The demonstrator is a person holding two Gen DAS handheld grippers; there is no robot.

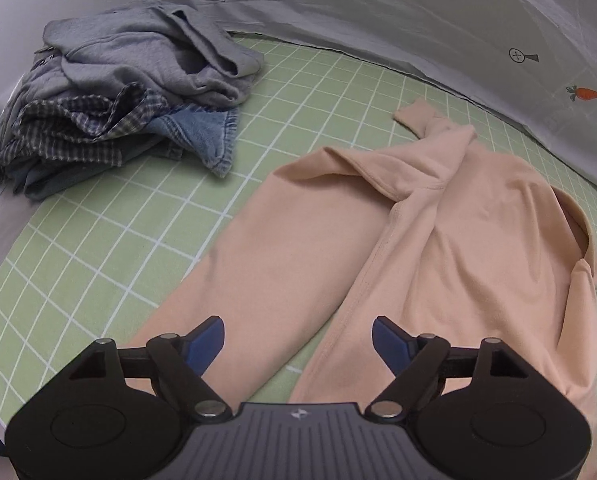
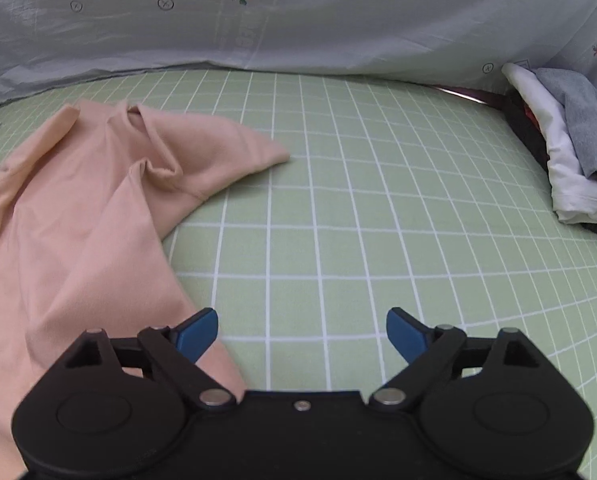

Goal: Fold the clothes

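A peach long-sleeved top (image 1: 438, 248) lies spread on the green checked sheet (image 1: 98, 248), one sleeve folded across its body with the cuff (image 1: 416, 114) pointing to the far side. My left gripper (image 1: 298, 340) hovers over the top's near part, open, nothing between its blue pads. In the right wrist view the same top (image 2: 78, 216) fills the left side, a sleeve (image 2: 234, 148) reaching right. My right gripper (image 2: 302, 332) is open above the bare sheet (image 2: 338, 200) just right of the top's edge, holding nothing.
A pile of unfolded clothes (image 1: 130, 92), grey, checked and denim, lies at the far left. A stack of white and grey clothes (image 2: 574, 148) sits at the far right. A grey carrot-print cover (image 2: 298, 20) rises along the back edge.
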